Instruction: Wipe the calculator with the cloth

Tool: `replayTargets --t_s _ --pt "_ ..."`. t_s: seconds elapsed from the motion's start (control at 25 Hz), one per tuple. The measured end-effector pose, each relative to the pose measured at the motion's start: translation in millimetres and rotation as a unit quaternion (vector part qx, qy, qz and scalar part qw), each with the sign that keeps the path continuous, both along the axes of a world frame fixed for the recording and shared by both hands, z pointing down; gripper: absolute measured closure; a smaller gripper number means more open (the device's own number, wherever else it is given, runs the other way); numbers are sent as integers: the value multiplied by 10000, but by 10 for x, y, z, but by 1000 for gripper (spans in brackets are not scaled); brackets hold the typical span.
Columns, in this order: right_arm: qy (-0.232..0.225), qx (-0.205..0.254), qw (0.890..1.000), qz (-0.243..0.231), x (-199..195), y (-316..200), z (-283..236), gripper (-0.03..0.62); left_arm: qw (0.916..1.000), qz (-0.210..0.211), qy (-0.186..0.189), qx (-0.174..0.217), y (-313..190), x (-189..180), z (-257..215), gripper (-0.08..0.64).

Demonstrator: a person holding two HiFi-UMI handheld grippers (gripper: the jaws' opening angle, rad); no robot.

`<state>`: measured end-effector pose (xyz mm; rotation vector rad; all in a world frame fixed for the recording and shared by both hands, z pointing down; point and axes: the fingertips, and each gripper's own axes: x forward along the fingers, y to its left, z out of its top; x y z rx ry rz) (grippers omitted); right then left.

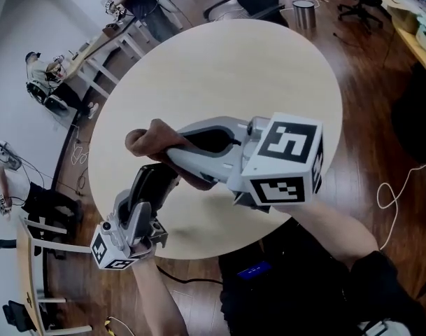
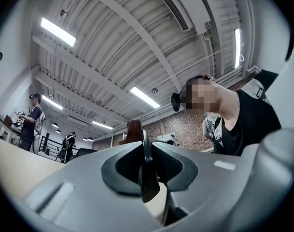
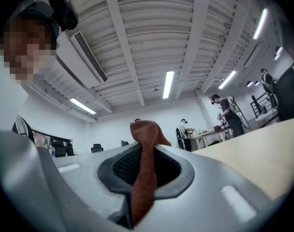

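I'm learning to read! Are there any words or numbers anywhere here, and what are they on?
None can be read. The white cube on the right tool carries only black-and-white square patterns, not letters; so does the smaller cube on the left tool.

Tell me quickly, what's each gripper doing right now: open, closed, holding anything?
Left gripper: jaws closed on the calculator, held edge-on.
Right gripper: jaws closed on the cloth.

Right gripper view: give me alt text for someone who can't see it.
The right gripper is shut on a reddish-brown cloth that sticks up past its jaws. A pale table lies at right, with strip lights overhead.
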<state>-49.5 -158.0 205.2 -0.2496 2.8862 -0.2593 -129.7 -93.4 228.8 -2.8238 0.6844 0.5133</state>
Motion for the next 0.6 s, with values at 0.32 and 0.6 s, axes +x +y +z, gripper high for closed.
replayTargets --t_s 0.32,0.6 --pt "212 -802 9945 638 62 -374 447 542 9997 -16 244 -14 133 -331 -28 500" --pt "-459 395 9969 -494 -66 346 -380 543 9996 73 234 -136 -19 -26 38 500"
